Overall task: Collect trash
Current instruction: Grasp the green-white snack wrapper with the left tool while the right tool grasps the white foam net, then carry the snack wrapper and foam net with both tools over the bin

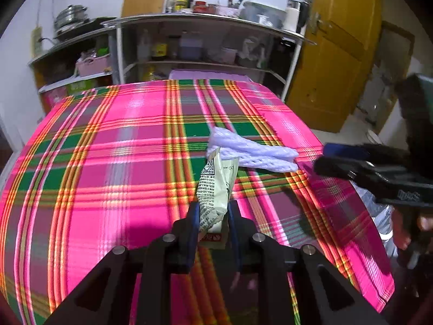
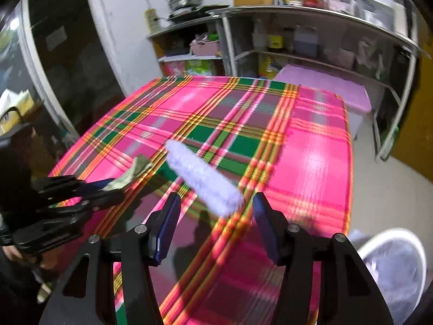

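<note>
My left gripper [image 1: 212,208] is shut on a pale green printed wrapper [image 1: 215,187] and holds it above the pink plaid tablecloth [image 1: 108,162]. A white foam net sleeve [image 1: 251,153] lies on the cloth just beyond the wrapper. In the right wrist view the sleeve [image 2: 203,176] lies ahead, its near end between the fingertips of my right gripper [image 2: 216,203], which is open and empty. The left gripper [image 2: 108,189] with the wrapper [image 2: 130,173] shows at the left there. My right gripper [image 1: 327,154] shows at the right in the left wrist view.
A white bin with a plastic liner [image 2: 392,265] stands on the floor by the table's near right corner. Metal shelves [image 1: 205,43] with bottles and jars stand behind the table. A purple box [image 2: 333,89] sits beyond the far edge. A yellow door [image 1: 333,54] is at right.
</note>
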A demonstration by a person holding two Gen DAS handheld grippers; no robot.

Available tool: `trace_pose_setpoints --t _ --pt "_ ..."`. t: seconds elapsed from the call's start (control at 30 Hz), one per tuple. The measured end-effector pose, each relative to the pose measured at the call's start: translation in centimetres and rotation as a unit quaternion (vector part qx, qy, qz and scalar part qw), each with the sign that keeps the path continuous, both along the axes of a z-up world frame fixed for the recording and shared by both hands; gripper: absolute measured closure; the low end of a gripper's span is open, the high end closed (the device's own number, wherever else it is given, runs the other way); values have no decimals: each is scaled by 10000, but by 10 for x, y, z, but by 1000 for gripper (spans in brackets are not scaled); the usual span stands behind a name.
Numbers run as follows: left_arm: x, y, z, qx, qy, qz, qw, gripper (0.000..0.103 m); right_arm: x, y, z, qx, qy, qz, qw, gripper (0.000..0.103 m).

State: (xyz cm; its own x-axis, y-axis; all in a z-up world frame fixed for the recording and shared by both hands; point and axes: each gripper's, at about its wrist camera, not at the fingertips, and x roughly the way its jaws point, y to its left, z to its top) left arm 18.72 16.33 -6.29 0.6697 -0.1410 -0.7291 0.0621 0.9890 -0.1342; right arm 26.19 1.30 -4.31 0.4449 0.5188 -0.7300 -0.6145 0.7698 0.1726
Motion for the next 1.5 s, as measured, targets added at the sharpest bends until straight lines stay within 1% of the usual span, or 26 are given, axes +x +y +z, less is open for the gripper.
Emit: trace_pose_setpoints --t 0.1,0.23,0.27,0.33,0.43,0.53,0.67,0.77,0.97,1.23,1.5 --pt "-7 6 2 -54 -47 101 9999 82 14 14 -10 -244 51 133 9996 47" --pt "-13 13 4 -146 -85 187 9997 82 24 24 -24 -344 288 284 9986 47" --pt "-14 14 3 -166 -84 202 9996 82 23 25 -25 -328 322 317 9984 50" --pt "-15 15 2 -189 -77 242 9995 82 21 27 -28 -315 361 362 9982 67" --pt "-17 16 1 -226 -69 301 9993 82 16 25 -29 -253 405 295 9984 76" --pt "-19 16 2 -241 -95 401 9989 82 8 19 -25 -139 384 228 9989 79" --pt "-27 11 7 -226 -174 625 9976 82 -7 7 -15 44 324 107 9994 80" --pt "-37 3 15 -239 -308 817 9959 82 -22 -5 -6 179 256 10 9995 80" --pt "-51 -16 30 -306 -509 973 9935 82 -51 -28 9 362 163 -125 9991 80" --pt "-68 -47 45 -247 -620 915 9936 82 -80 -60 28 549 -8 -341 9979 80" --pt "-79 -82 59 -140 -728 663 9950 81 -100 -91 40 686 -136 -520 9962 80"
